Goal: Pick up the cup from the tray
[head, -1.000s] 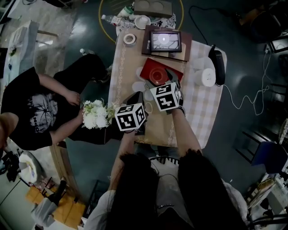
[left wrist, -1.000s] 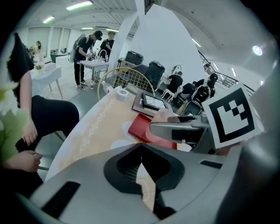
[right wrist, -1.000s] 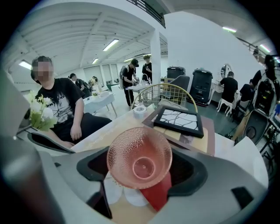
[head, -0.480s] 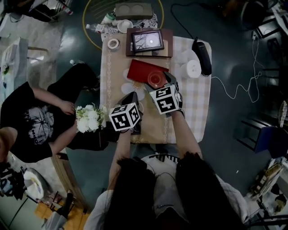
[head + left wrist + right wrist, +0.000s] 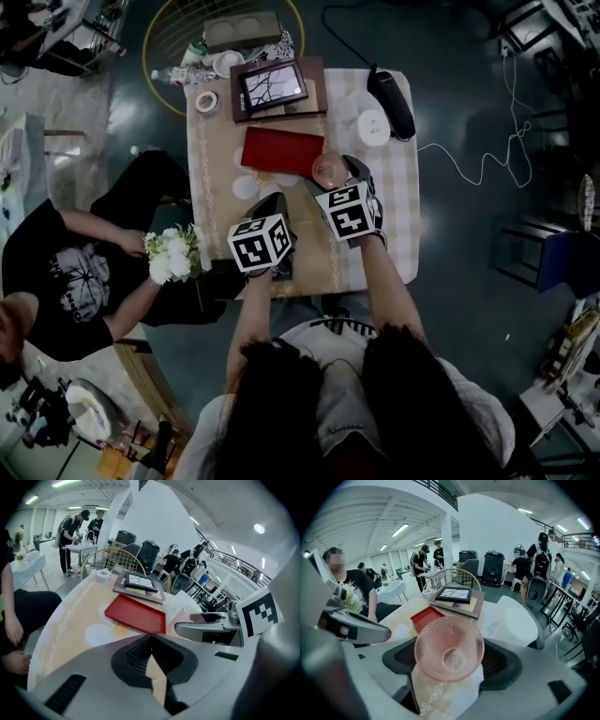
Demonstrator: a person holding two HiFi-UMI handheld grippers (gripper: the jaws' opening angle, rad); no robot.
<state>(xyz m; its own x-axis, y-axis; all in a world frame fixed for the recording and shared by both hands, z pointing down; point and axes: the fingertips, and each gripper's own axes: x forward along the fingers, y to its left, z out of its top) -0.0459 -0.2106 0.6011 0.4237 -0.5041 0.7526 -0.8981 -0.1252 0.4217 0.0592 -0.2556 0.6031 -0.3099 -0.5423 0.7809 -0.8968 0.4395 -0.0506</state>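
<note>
A pink, dimpled glass cup (image 5: 449,653) sits tilted between the jaws of my right gripper (image 5: 450,667), which is shut on it. In the head view the cup (image 5: 330,171) hangs just past the right end of the red tray (image 5: 281,150), held by my right gripper (image 5: 343,172). The tray (image 5: 427,616) lies flat and bare on the tablecloth. My left gripper (image 5: 278,201) hovers near the table's front, left of the right one, with its jaws shut on nothing (image 5: 150,654). From the left gripper view the tray (image 5: 136,613) and the cup (image 5: 199,617) both show.
A framed picture (image 5: 272,86) lies behind the tray, with a tape roll (image 5: 206,100) to its left. A white cylinder (image 5: 372,127) and a black device (image 5: 394,94) stand at the back right. A seated person at the left holds white flowers (image 5: 172,255).
The cup stood on the red tray a second ago; now my right gripper holds it off the tray's right end. The head view has drifted, so the table sits further left.
</note>
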